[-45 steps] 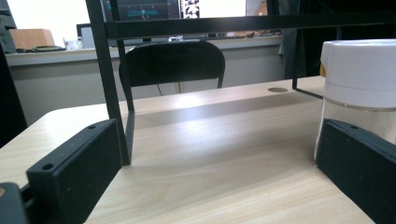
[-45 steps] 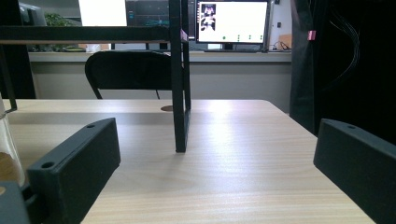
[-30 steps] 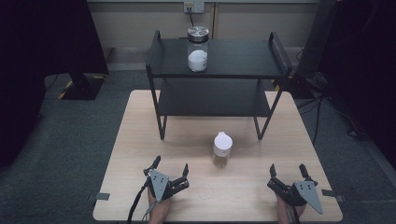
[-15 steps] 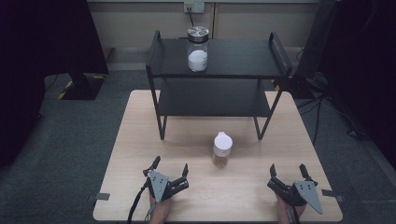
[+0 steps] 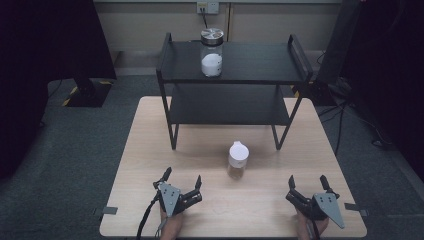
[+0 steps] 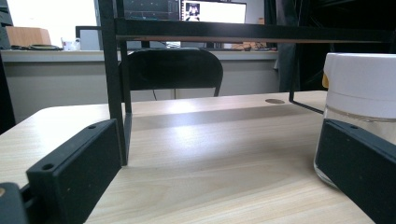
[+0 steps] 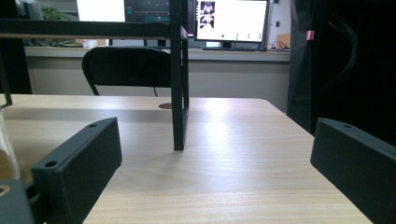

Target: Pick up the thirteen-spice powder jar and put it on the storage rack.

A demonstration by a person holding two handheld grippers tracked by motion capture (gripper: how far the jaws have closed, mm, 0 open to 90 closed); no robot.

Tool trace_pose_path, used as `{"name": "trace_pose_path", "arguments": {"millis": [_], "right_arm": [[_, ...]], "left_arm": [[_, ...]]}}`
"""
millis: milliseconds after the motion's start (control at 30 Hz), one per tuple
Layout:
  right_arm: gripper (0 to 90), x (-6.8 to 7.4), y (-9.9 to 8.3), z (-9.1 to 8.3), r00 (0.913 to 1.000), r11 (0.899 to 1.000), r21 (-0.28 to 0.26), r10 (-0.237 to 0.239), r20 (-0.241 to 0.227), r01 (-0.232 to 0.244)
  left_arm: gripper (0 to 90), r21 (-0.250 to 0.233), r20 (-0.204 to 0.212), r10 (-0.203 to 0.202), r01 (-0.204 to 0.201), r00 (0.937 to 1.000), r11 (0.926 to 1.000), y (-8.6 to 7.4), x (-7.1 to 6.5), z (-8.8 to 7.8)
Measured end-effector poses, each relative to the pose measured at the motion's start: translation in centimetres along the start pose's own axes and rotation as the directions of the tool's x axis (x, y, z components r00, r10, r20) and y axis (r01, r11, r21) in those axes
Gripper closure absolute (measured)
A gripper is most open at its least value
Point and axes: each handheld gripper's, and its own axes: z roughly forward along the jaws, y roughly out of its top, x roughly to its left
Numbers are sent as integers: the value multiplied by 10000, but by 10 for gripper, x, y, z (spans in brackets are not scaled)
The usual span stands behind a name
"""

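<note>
At the near edge of the tabletop (image 5: 150, 150) both grippers rest, left gripper (image 5: 181, 181) and right gripper (image 5: 307, 182) each spread wide with nothing between the jaws. Nothing looks started: the white-lid jar (image 5: 238, 160) stands untouched mid-tabletop, just in front of the rack (image 5: 298, 55), between the grippers and nearer the left. Count: two jars, one here, one steel-lid jar (image 5: 211, 52) on the rack top; two grippers.

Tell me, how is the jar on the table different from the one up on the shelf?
The table jar has a white lid; the shelf jar has a shiny metal one. The table jar holds something brownish at its bottom, the shelf jar a white filling. The table jar stands between the two tools, the shelf jar on the rack's top tier. Both are clear, upright and closed.
</note>
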Motion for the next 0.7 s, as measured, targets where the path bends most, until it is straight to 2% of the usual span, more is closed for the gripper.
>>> {"name": "trace_pose_path", "arguments": {"millis": [100, 200, 300, 433, 533, 633, 700], "right_arm": [[0, 5, 1, -1, 9994, 9995, 42, -302, 156, 302], [0, 1, 6, 0, 9999, 9999, 106, 83, -132, -81], [0, 1, 14, -1, 9992, 9996, -227, 184, -368, -193], [0, 5, 39, 1, 9970, 9988, -370, 295, -720, -322], [0, 8, 54, 4, 9929, 9969, -716, 243, -1162, -328], [0, 16, 70, 9, 9868, 9945, -931, 323, -1588, -476], [0, 24, 76, 14, 9850, 9930, -1107, 217, -1710, -411]], "left_arm": [[0, 4, -5, -10, 10, 10000, 10000, 0, 0, 0], [0, 2, 0, -42, 42, 10000, 10000, 0, 0, 0], [0, 18, -10, -47, 47, 10000, 10000, 0, 0, 0], [0, 12, 4, -12, 12, 10000, 10000, 0, 0, 0], [0, 9, 20, -17, 17, 10000, 10000, 0, 1, 0], [0, -3, 35, -5, 5, 10000, 10000, 0, 1, 0], [0, 6, 37, 1, -1, 10000, 10000, 0, 1, 0]]}}
